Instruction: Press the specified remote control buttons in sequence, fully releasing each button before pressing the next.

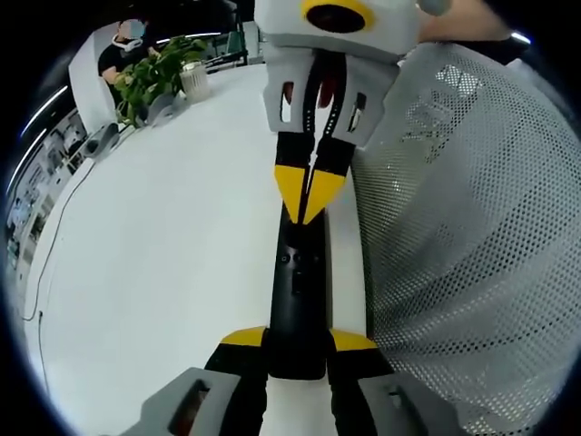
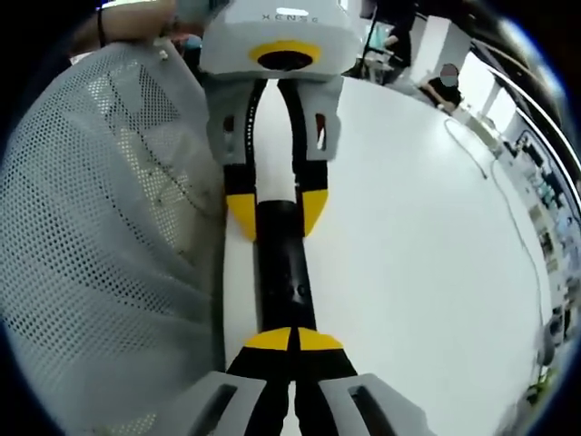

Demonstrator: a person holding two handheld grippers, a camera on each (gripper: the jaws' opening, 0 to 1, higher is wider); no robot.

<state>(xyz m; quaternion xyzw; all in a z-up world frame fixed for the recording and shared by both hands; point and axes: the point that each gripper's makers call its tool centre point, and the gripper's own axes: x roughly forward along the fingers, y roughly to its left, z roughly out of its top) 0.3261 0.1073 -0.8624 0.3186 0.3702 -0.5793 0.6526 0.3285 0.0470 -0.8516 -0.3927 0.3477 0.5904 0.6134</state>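
While the left tool (image 1: 295,343) pinches the black remote (image 1: 298,304), right tool (image 2: 292,341) pressed together, white table (image 1: 163,263), potted plant (image 1: 159,77).

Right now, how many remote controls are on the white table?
1. The black remote control lies on the white table beside the mesh basket, its near end between the left gripper tips. More may be hidden behind the basket.
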